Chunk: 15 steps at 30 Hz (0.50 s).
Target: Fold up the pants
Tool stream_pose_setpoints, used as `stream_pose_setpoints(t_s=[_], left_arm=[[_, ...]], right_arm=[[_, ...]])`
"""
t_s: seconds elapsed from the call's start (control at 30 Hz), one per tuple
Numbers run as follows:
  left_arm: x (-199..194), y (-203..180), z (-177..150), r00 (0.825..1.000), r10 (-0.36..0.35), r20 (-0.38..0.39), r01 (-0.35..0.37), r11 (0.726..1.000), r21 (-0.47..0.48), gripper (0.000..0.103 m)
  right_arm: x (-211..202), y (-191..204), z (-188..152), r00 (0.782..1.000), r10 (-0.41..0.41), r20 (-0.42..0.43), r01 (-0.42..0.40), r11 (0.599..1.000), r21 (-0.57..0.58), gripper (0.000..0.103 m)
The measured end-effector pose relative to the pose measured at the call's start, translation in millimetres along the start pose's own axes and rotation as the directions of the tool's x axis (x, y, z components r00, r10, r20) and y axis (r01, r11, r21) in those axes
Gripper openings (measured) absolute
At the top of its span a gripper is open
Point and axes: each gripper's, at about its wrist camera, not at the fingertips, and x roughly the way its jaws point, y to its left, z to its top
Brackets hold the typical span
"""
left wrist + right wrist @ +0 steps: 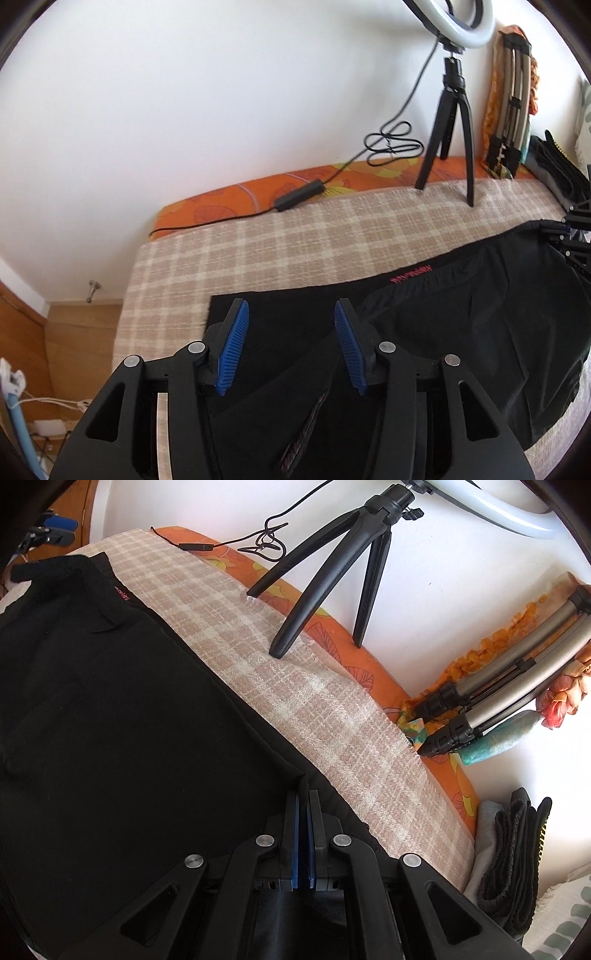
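Left gripper (291,317): released, blue pads spread apart, nothing pinched between them; poised over the near-left end of the dark cloth, fingers aimed toward 12 o'clock.
Pants (461,332): black, spread flat on the bed, reaching from 6 o'clock up toward 3 o'clock in the left wrist view; a short red label at the upper hem; a folded flap with a straight edge just beyond the left fingertips.
Blanket (295,243): beige and cream check, under the pants, bare along their far side.
Orange sheet (229,195): flowered strip between blanket and white wall, at about 11 o'clock from the pants.
Cable (391,144): black, coiled against the wall, its inline switch lying on the orange strip.
Ring light tripod (454,122): black, three legs planted at the blanket's far edge, at 1 o'clock.
Right gripper (303,794): clenched, pads pressed together on a corner fold of the pants, at 6 o'clock in the right wrist view; cloth fanning out from the tips toward 9 and 10 o'clock.
Folded tripod (517,686): silver legs, leaning at the wall at 3 o'clock.
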Motion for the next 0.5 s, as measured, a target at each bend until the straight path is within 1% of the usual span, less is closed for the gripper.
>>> stream_pose_setpoints(t_s=[0.07,0.1,0.17,0.23,0.27,0.37,0.43,0.5], left_arm=[[-13.1,22.1,-2.4,1.000,0.008,0.022,-0.007,0.999,-0.053,0.048],[-19.8,31.1,-5.9,1.000,-0.006,0.031,0.009,0.997,-0.074,0.048],[-30.0,41.6,-16.6,0.998,-0.059,0.031,0.062,0.995,-0.084,0.048],[-36.8,47.3,-30.2,0.997,-0.076,0.033,0.078,0.993,-0.086,0.053],[-37.6,47.9,-37.5,0.997,-0.076,0.027,0.078,0.993,-0.087,0.057],[-31.1,48.1,-58.8,0.999,-0.049,-0.011,0.048,0.996,-0.069,0.058],[-18.6,42.5,-68.1,0.998,-0.027,-0.050,0.025,0.999,-0.048,0.058],[-4.5,43.0,-71.7,0.997,-0.031,-0.078,0.027,0.998,-0.049,0.058]], right_arm=[[-0.4,-0.2,0.9,1.000,0.000,-0.004,0.000,1.000,0.001,0.000],[-1.1,0.3,1.4,1.000,-0.002,-0.003,0.002,1.000,-0.002,0.000],[-1.8,0.6,2.3,1.000,-0.006,-0.004,0.006,1.000,-0.006,0.000],[-1.8,0.2,2.6,1.000,-0.003,-0.004,0.003,1.000,-0.006,0.000],[-1.4,-0.1,2.4,1.000,-0.001,-0.005,0.001,1.000,-0.005,0.000],[0.6,1.6,1.6,1.000,-0.004,-0.008,0.004,1.000,-0.007,0.001],[2.6,2.5,2.1,1.000,-0.007,-0.012,0.007,1.000,-0.005,0.001],[2.9,2.2,2.3,1.000,-0.005,-0.012,0.005,1.000,0.000,0.001]])
